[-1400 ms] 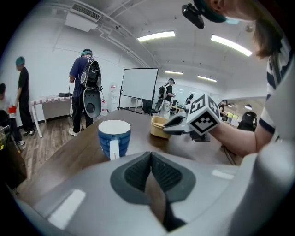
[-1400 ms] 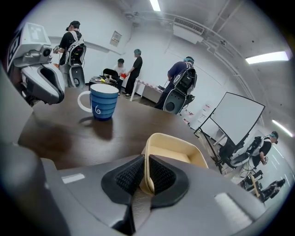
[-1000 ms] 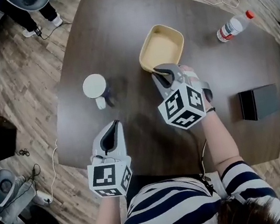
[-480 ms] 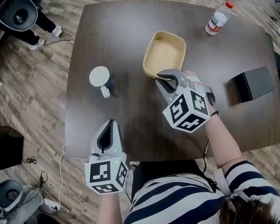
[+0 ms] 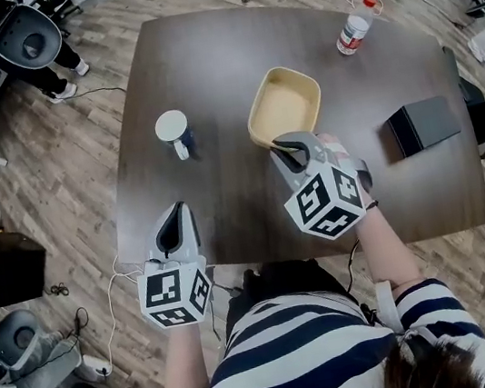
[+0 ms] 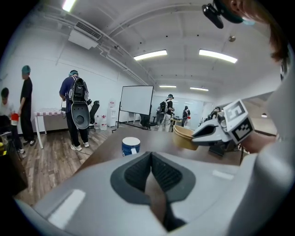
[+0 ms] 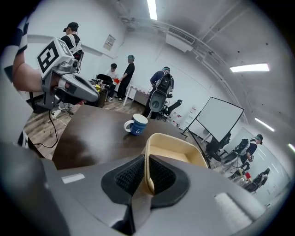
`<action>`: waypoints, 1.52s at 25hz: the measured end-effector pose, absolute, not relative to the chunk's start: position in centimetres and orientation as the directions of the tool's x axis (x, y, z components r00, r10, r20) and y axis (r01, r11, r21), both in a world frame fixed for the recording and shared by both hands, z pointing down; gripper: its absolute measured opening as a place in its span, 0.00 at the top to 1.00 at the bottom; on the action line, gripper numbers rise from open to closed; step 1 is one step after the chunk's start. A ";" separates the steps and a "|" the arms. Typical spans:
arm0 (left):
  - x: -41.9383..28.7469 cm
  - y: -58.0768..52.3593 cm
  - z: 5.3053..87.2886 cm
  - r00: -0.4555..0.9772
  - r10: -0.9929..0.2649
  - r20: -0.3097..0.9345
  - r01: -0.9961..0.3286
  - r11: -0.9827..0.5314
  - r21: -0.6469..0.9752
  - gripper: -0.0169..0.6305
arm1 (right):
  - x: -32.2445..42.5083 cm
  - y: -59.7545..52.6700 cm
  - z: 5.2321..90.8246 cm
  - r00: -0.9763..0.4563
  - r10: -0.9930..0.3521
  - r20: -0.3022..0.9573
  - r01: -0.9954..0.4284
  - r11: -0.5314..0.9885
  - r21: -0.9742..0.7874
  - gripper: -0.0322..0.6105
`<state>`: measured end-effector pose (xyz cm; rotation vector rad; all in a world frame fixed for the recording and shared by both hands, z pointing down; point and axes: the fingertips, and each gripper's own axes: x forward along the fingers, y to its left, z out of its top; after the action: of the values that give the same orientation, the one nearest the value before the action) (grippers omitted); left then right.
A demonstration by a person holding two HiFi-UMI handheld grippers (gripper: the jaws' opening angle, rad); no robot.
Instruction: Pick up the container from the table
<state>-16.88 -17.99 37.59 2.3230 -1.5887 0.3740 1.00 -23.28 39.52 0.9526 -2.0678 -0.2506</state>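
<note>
Tan container (image 5: 283, 103), frame centre, near rim pinched by R gripper (image 5: 285, 143) fingers, L gripper (image 5: 172, 226) lower left, fingers closed, empty

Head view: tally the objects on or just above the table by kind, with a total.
Beige container: 1
Blue mug: 1
Bottle: 1
Black box: 1
Total: 4

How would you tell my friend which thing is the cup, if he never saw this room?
Find the big dark table seen from above in the head view. The cup stands on its left part, to the left of the tan container. It is the only thing there with a handle, and it is blue outside and white inside.
</note>
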 end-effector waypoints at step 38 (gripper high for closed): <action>-18.2 -12.7 37.2 0.353 -0.872 0.339 -0.934 -0.307 0.182 0.97 | 1.2 -12.9 40.4 -0.381 -0.669 0.638 -0.608 0.701 0.372 0.91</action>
<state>-18.19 -12.71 37.16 2.2762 -1.5924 0.2502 1.20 -12.86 40.36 0.9720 -2.0984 -0.0964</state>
